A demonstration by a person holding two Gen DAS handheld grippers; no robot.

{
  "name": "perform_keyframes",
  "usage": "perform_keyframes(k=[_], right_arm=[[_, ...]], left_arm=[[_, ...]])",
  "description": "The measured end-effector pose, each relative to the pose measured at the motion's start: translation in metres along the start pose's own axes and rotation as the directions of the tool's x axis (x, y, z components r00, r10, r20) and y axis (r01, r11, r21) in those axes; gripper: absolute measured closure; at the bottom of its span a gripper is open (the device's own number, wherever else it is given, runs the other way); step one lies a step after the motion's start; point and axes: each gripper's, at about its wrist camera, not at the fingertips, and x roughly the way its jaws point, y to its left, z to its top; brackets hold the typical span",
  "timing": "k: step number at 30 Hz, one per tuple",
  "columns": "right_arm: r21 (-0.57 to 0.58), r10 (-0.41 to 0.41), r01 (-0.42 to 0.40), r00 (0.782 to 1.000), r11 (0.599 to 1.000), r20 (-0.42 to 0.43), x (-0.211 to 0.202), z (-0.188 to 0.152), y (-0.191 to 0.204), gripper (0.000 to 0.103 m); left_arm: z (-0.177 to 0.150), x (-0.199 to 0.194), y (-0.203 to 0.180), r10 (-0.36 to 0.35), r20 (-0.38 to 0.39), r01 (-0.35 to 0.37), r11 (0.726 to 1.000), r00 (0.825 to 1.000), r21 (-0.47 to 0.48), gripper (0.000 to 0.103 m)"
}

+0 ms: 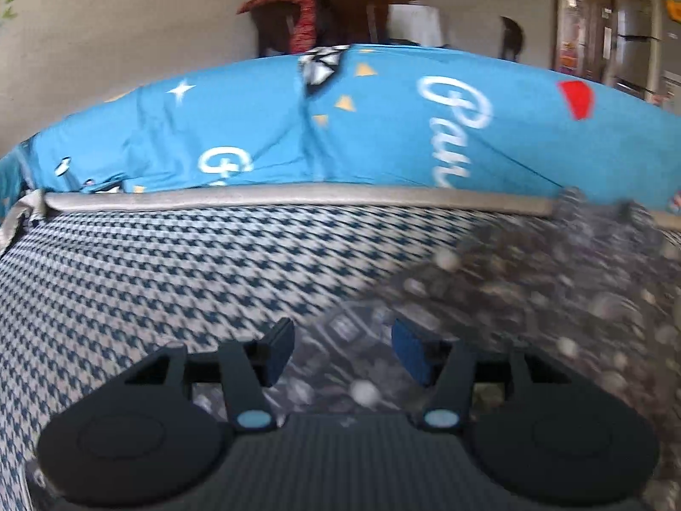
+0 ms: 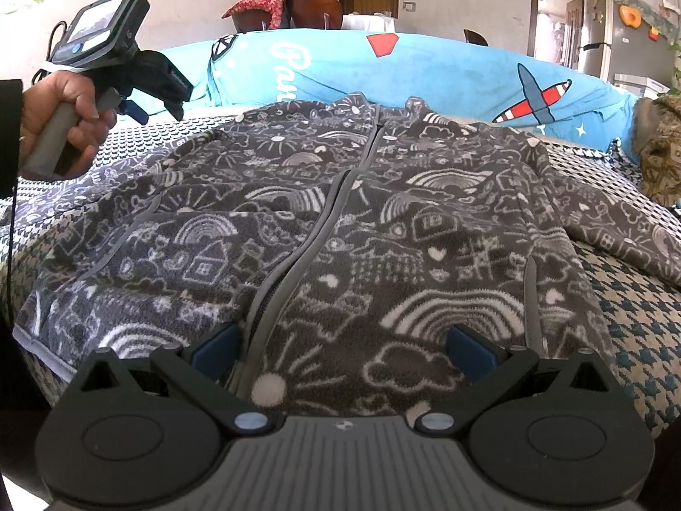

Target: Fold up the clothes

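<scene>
A dark grey fleece jacket [image 2: 332, 221] with white doodle prints and a grey zip lies spread front-up on the houndstooth cushion [image 2: 630, 311]. My right gripper [image 2: 344, 349] hovers open over its lower hem near the zip, with nothing between its fingers. In the right wrist view my left gripper [image 2: 144, 102], held in a person's hand [image 2: 64, 115], hangs above the jacket's left sleeve. In the left wrist view that left gripper [image 1: 342, 351] is open over a blurred part of the jacket [image 1: 532, 298], its fingers apart and holding nothing.
A blue printed cover [image 2: 447, 72] drapes the sofa back behind the cushion. An olive-brown garment [image 2: 659, 157] lies at the far right. A grey piped cushion edge [image 1: 298, 198] runs across the left wrist view. Dark chairs and red cloth [image 2: 264, 8] stand beyond the sofa.
</scene>
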Motion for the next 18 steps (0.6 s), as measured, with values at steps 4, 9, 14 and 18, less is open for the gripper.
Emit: perform_keyframes(k=[4,9,14,18], right_arm=[[-0.017,-0.001,0.001,1.0,1.0,0.013,-0.003,-0.001,0.0,0.0],[-0.048,-0.033,0.037,0.996,0.998,0.083,-0.012,0.0,0.001,0.0],[0.003,-0.063,0.063,0.993,0.998,0.103,-0.016,0.004,-0.011,0.0],[0.091,-0.118,0.111,0.99,0.99,0.079,-0.015,0.006,-0.027,0.0]], left_arm=[[-0.013,-0.012,-0.017,-0.032,-0.009,0.032,0.999,0.999,0.043,0.046],[-0.028,-0.024,-0.033,-0.061,-0.023,0.063,0.996,0.998,0.066,0.042],[-0.042,-0.037,-0.043,-0.065,-0.023,0.066,0.995,0.998,0.071,0.025],[-0.053,-0.051,-0.051,-0.088,-0.007,0.088,0.992,0.996,0.086,0.025]])
